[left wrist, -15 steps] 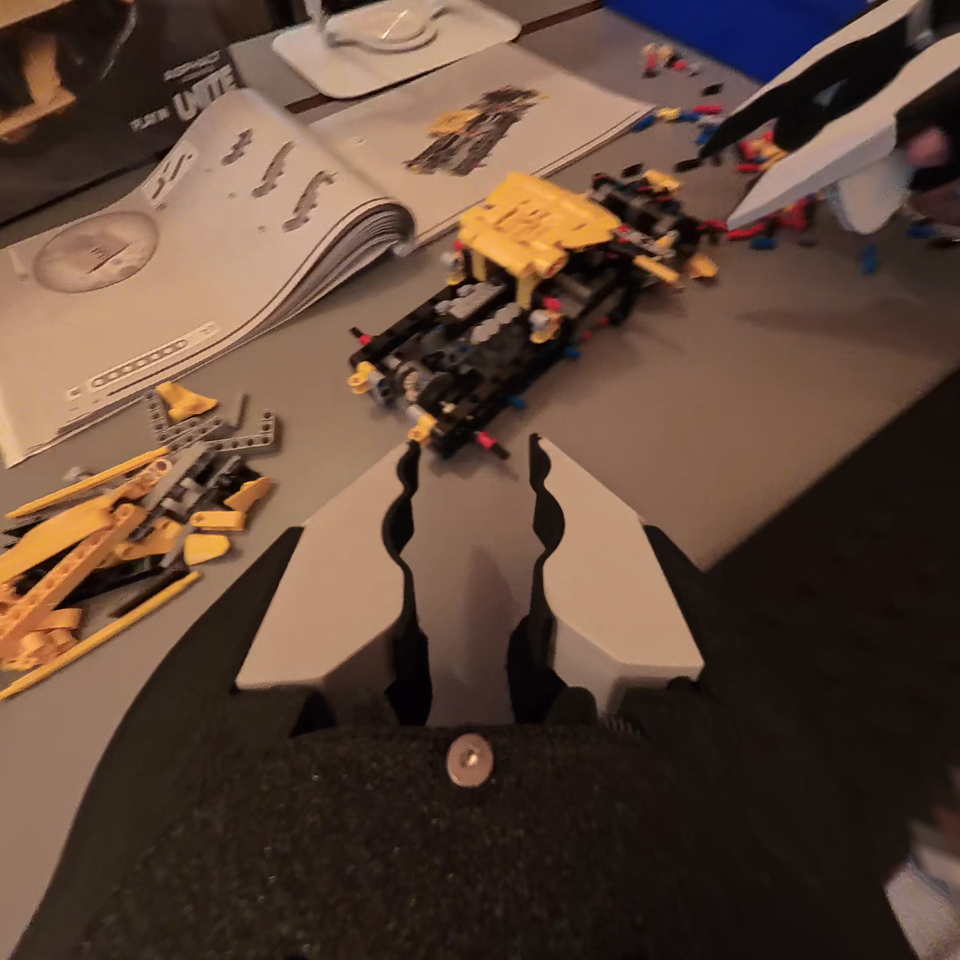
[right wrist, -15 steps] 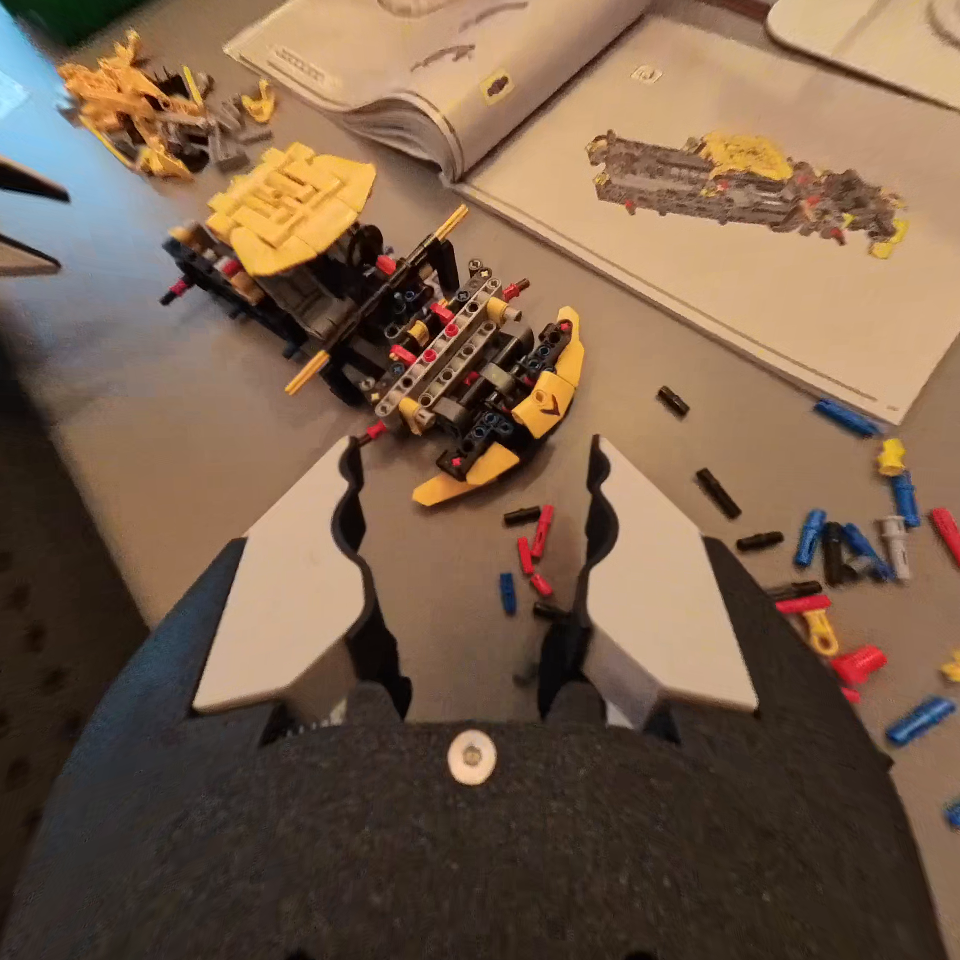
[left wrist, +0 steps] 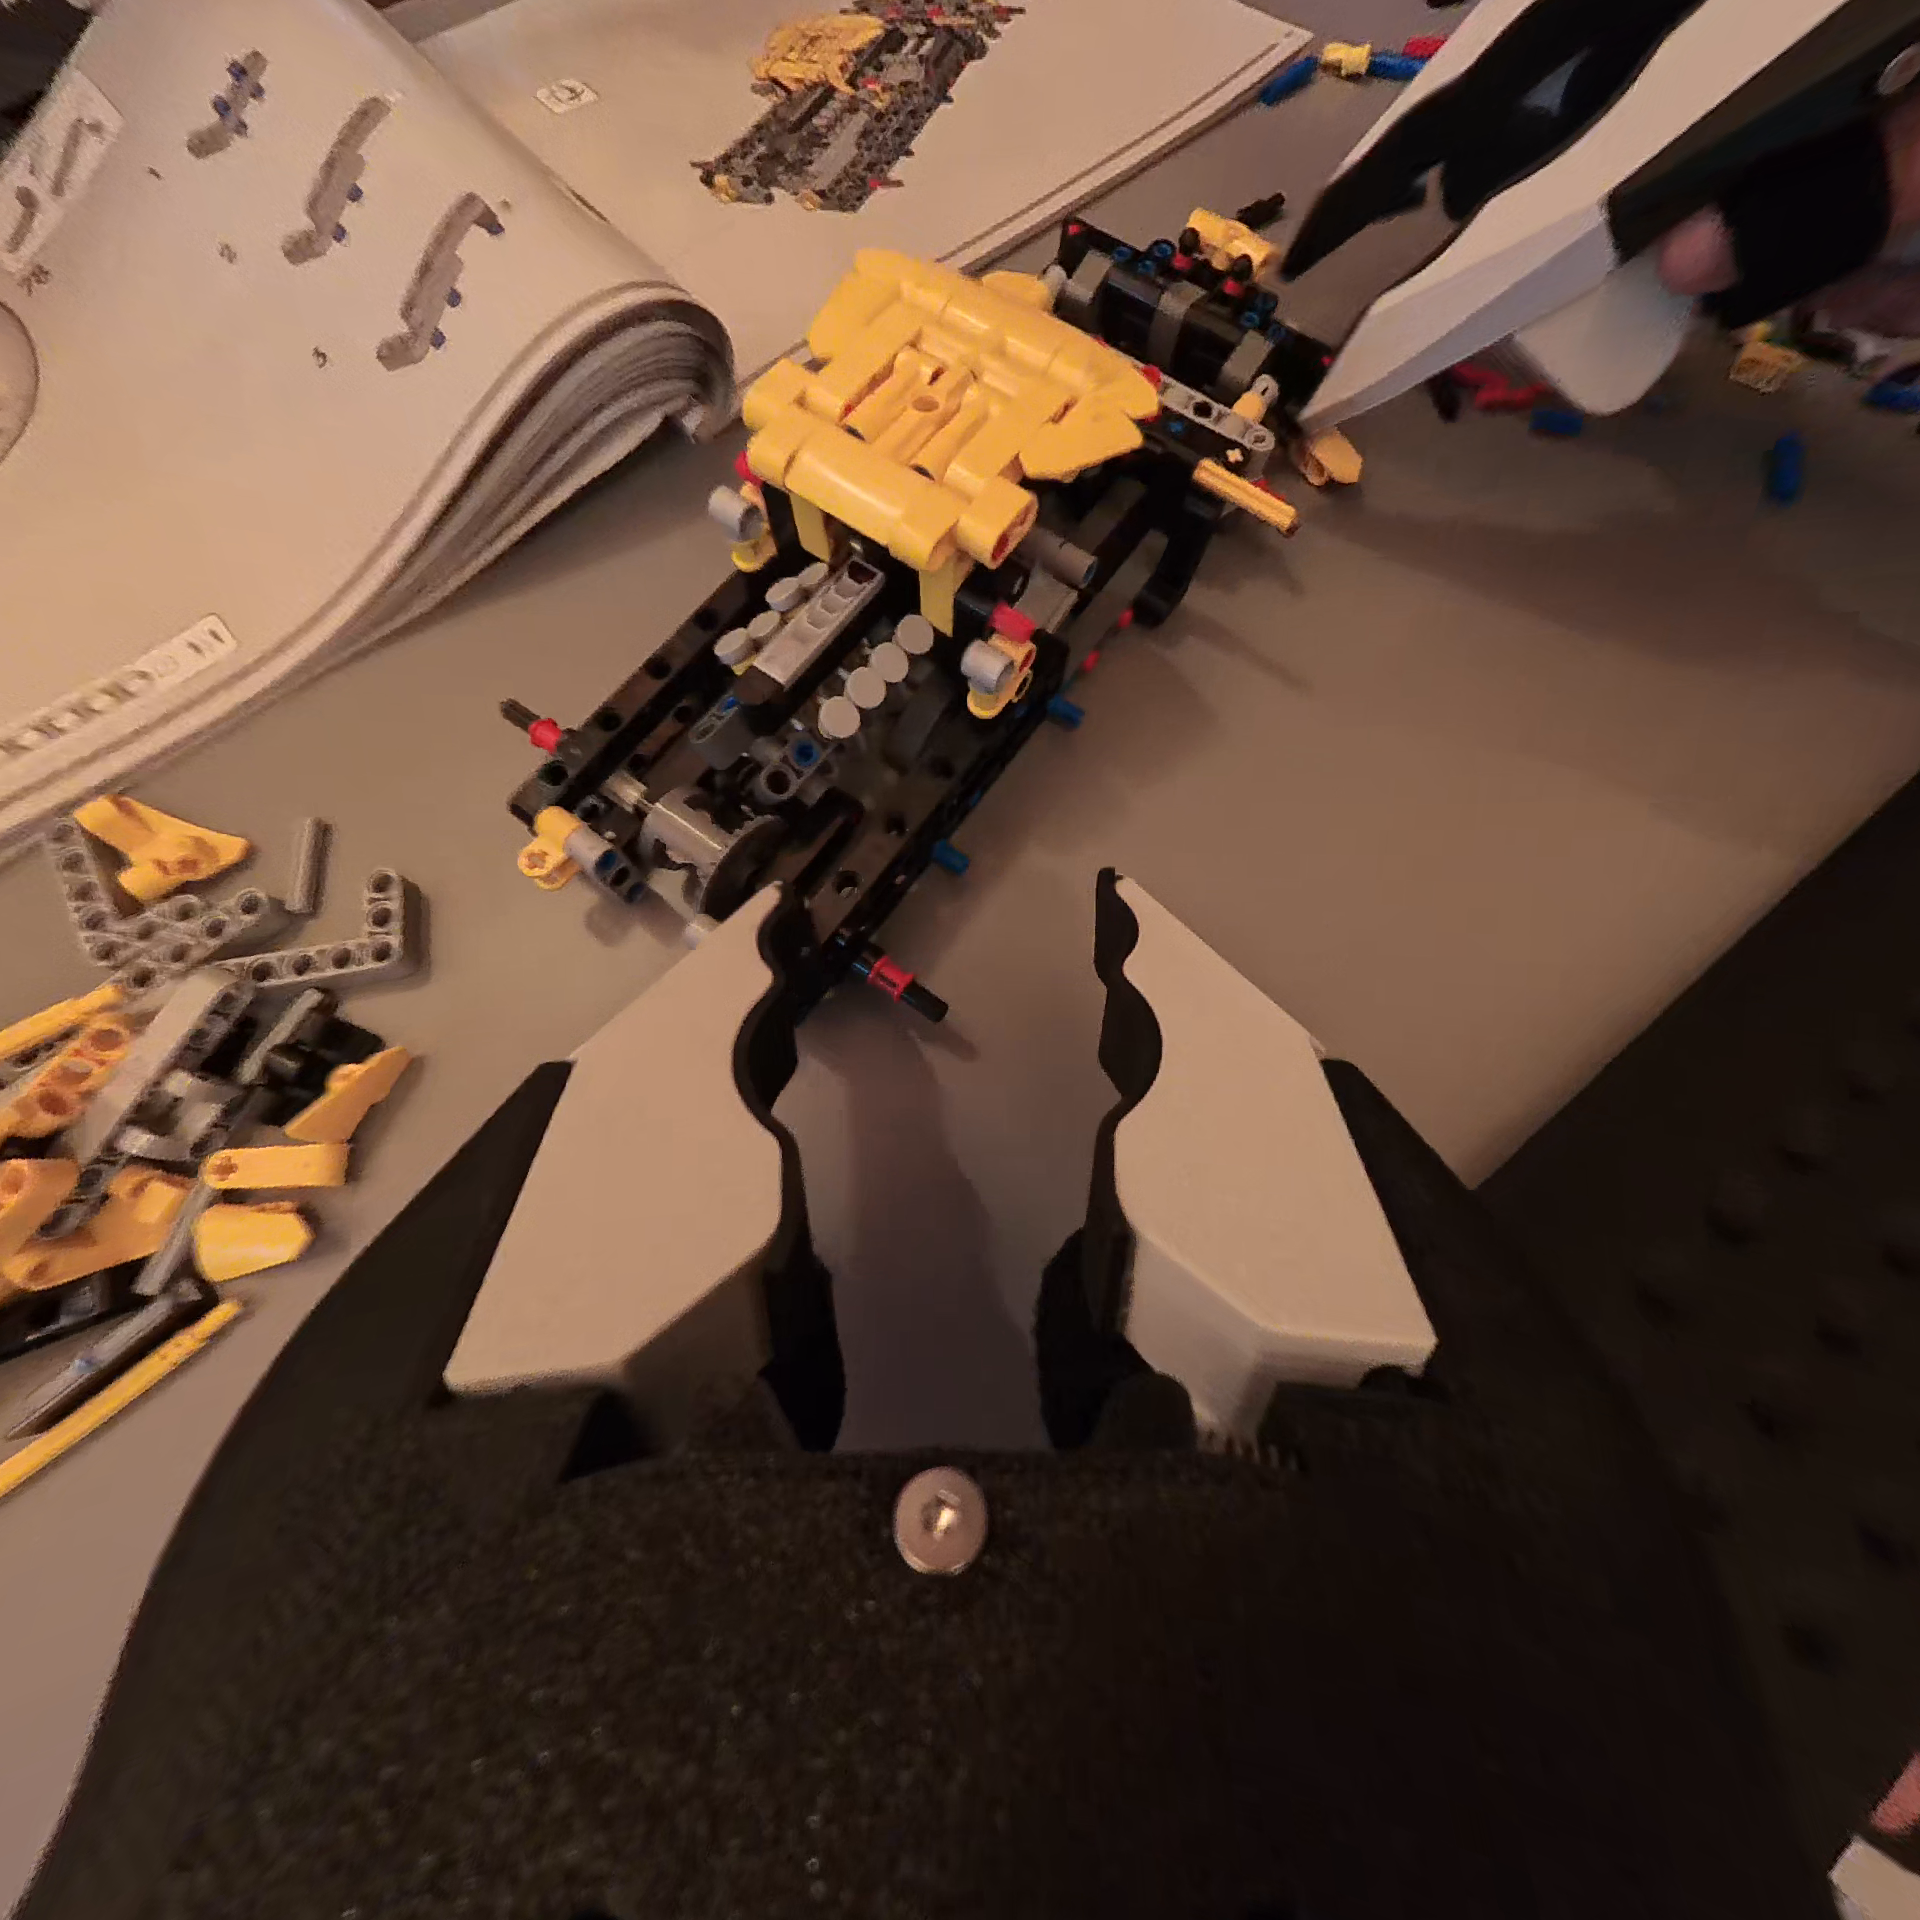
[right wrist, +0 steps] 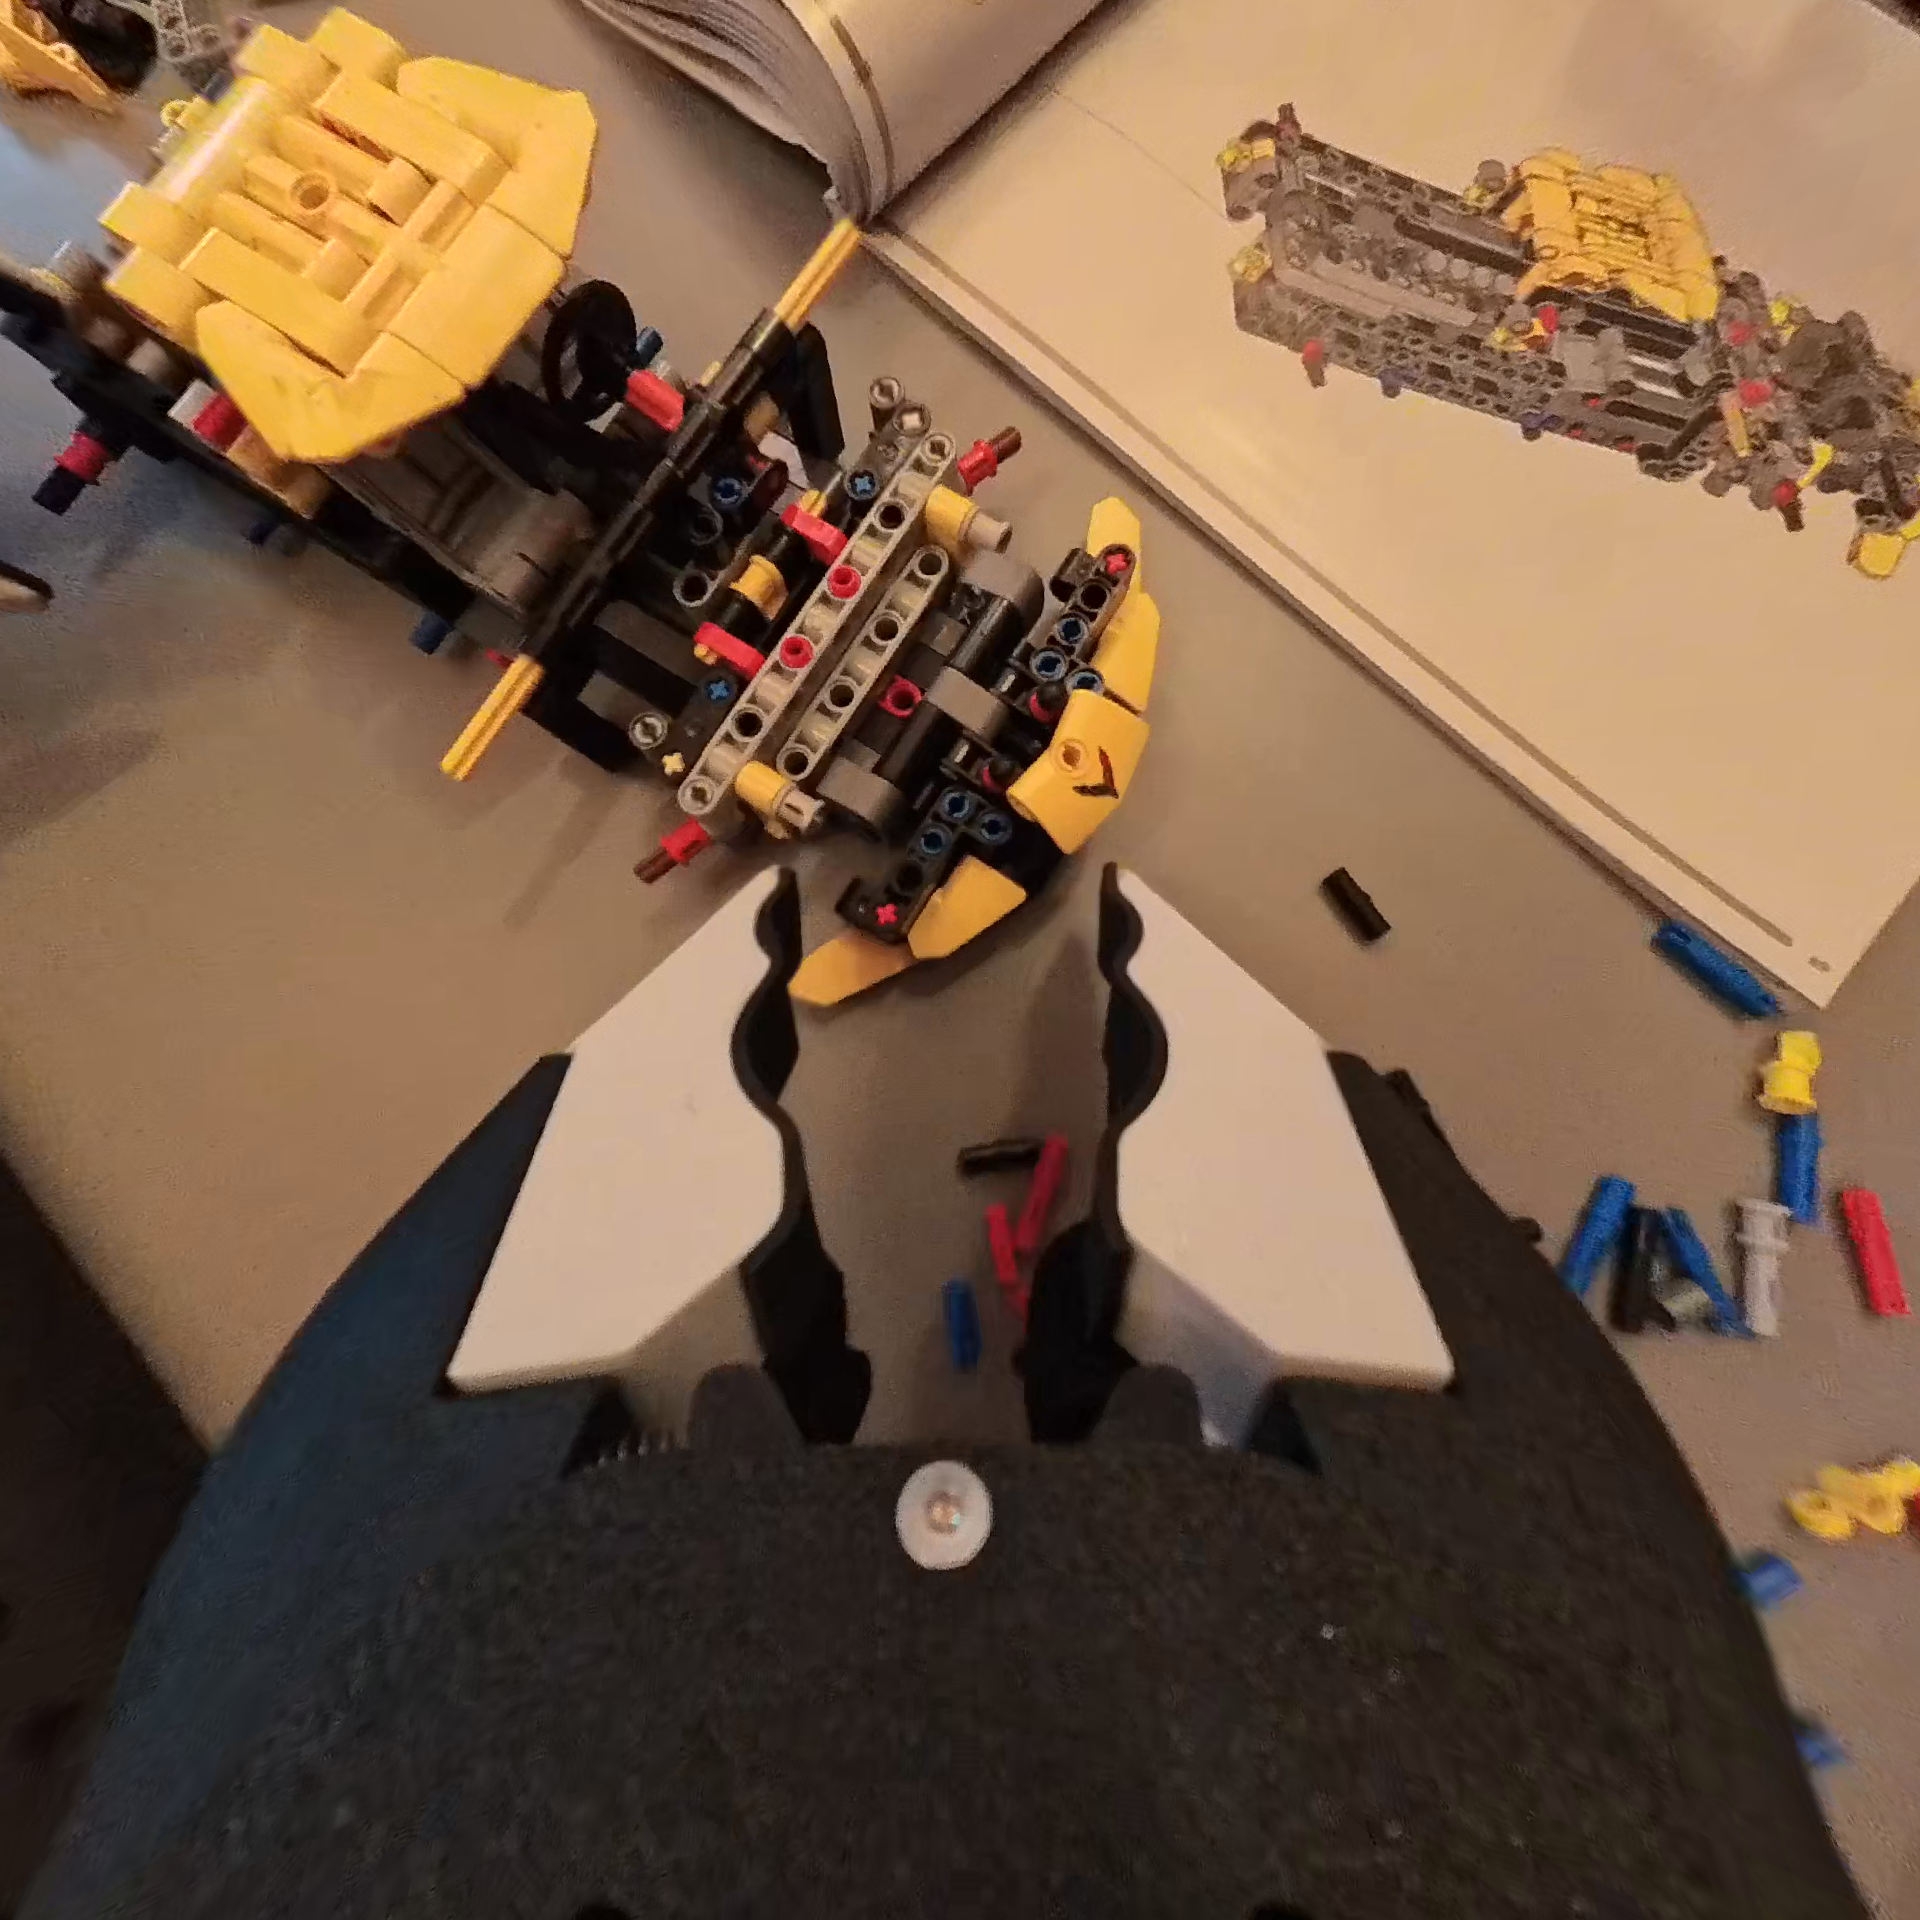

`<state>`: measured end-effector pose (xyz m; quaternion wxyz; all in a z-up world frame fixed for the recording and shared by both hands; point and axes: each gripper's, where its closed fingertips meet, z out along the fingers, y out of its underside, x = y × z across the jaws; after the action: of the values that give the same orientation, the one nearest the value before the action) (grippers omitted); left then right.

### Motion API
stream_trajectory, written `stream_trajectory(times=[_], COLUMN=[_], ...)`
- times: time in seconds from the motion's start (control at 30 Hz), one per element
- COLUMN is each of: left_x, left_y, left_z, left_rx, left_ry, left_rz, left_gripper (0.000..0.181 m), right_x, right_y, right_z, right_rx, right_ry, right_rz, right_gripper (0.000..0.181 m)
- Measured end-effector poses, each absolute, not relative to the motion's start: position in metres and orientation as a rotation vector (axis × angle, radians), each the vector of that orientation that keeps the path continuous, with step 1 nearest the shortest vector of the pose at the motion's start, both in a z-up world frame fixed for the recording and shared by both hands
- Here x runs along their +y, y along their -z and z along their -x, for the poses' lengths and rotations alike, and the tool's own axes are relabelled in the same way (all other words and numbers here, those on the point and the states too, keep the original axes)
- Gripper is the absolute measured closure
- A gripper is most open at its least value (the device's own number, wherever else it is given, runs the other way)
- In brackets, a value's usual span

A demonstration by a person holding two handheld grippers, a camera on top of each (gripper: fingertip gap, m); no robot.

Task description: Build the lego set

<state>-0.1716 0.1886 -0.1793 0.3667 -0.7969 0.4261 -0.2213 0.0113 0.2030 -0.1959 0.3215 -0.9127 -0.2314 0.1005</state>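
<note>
Left gripper [left wrist: 940,894]: jaws spread wide, holding nothing; the left fingertip [left wrist: 764,914] overlaps the near end of the lego model [left wrist: 904,582] in the picture, contact not clear.
Right gripper [right wrist: 945,883]: jaws wide, empty; the tips frame the model's yellow nose at centre frame, whether they touch it I cannot tell. In the left wrist view it [left wrist: 1320,332] enters from the upper right, tips at the model's far end.
Lego model: black-and-grey frame with a yellow roof, lying on the bench [left wrist: 1403,779] at centre of both views.
Instruction booklet [right wrist: 1403,582]: open, upper part of both frames, its pages cut off by the edges.
Loose pins [right wrist: 1704,1247]: blue, red, black and grey, scattered at right of the right wrist view; some blurred.
Yellow and grey beams [left wrist: 177,1091]: a pile at the left edge, partly cut off.
Hidden: gripper bodies fill the lower half of each frame.
Surface: grey bench, dim warm light; dark floor [left wrist: 1714,1195] lower right.
</note>
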Motion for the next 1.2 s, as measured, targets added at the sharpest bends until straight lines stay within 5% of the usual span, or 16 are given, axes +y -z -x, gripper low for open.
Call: stream_trajectory(times=[0.23,0.37,0.53,1.0,1.2], left_x=[0.273,0.349,0.379,0.389,0.375], left_y=[0.092,0.082,0.104,0.122,0.093], left_z=[0.181,0.171,0.184,0.215,0.232], left_rx=[0.773,0.708,0.603,0.545,0.524], left_ry=[0.856,0.936,0.937,0.684,0.624], left_rz=[1.777,1.712,1.835,1.835,1.821], left_gripper=[0.145,0.162,0.156,0.156,0.156], right_x=[0.254,0.289,0.290,0.287,0.271], right_y=[0.088,0.100,0.121,0.144,0.130], right_z=[-0.042,-0.042,-0.037,-0.048,-0.035], right_rx=[-0.250,-0.196,-0.318,-0.264,-0.252], right_ry=[-0.304,-0.364,-0.289,-0.385,-0.442], right_rz=[1.983,1.905,1.948,1.967,1.978], right_gripper=[0.124,0.126,0.119,0.138,0.134])
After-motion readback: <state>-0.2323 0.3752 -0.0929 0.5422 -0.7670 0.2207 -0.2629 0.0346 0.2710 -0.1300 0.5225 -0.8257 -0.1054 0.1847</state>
